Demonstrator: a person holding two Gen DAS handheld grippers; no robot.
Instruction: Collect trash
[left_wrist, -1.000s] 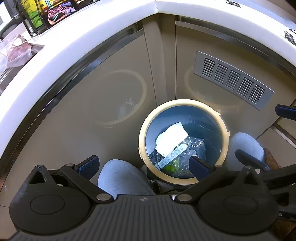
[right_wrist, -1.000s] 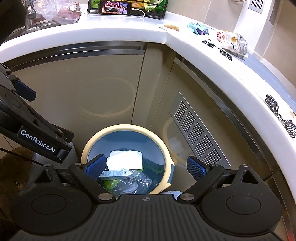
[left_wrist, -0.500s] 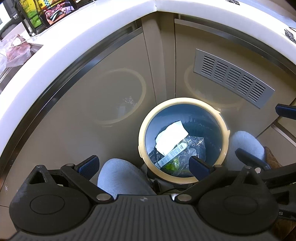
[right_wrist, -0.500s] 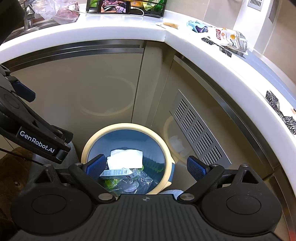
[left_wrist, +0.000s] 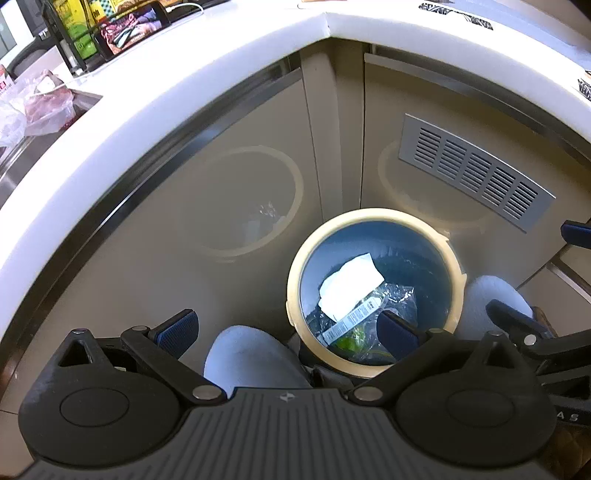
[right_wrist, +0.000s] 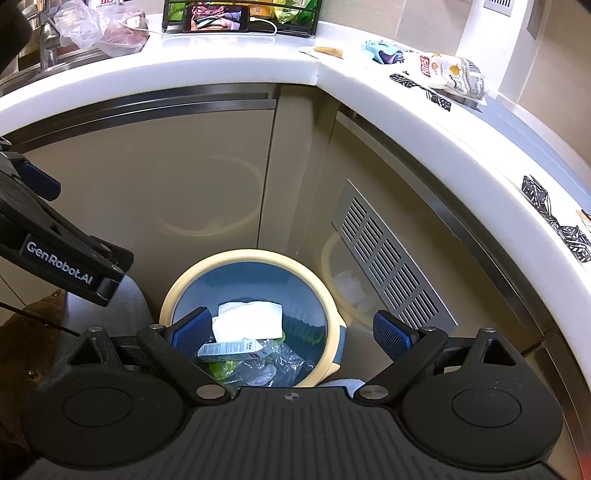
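Note:
A round blue bin with a cream rim stands on the floor in the cabinet corner. It holds a white tissue, a small barcoded box and clear plastic wrap. My left gripper is open and empty, above the bin's near left side. My right gripper is open and empty, above the bin. Snack wrappers and a teal wrapper lie on the white counter.
Beige cabinet doors and a grey vent grille stand behind the bin. A person's knees in light jeans are beside the bin. A phone, a wire rack and a plastic bag by the sink sit on the counter.
Both grippers have risen slightly and tilted up, so more of the countertop shows. The bin's contents are unchanged and both grippers stay open.

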